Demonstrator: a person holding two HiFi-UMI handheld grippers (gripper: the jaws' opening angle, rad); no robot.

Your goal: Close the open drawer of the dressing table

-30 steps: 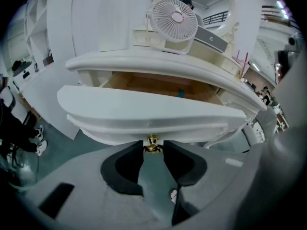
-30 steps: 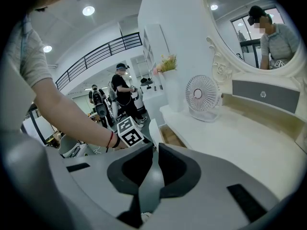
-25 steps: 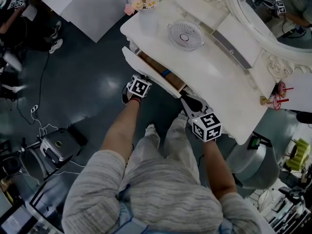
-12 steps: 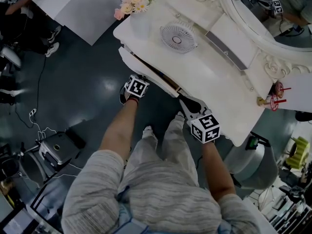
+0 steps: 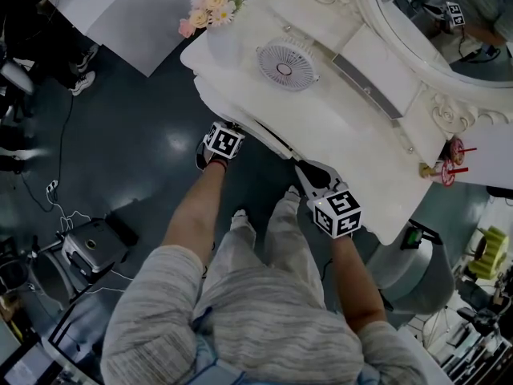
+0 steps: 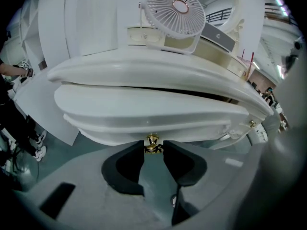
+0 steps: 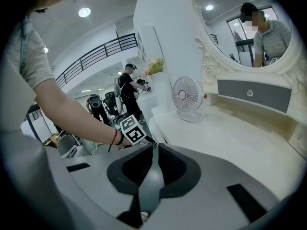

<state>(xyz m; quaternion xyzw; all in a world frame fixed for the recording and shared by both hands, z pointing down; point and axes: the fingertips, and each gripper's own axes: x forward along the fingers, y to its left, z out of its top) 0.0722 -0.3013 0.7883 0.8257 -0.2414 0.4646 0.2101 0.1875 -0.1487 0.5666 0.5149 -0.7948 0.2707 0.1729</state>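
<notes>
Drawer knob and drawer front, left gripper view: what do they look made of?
The knob looks like metal, probably brass or brass-plated: polished gold colour with bright glints. The drawer front has a smooth white painted finish with a soft sheen and moulded edges. It is likely painted wood or board, but the coat hides the core.

- The dark, glossy floor [image 5: 152,119] caught lamp glare.
- White panels [image 5: 120,10] lay at eleven o'clock.
- A grey machine [image 5: 94,245] and cables [image 5: 60,191] sat at eight o'clock.
- A railed balcony [image 7: 100,51] ran under ceiling lights [image 7: 84,12].
</notes>
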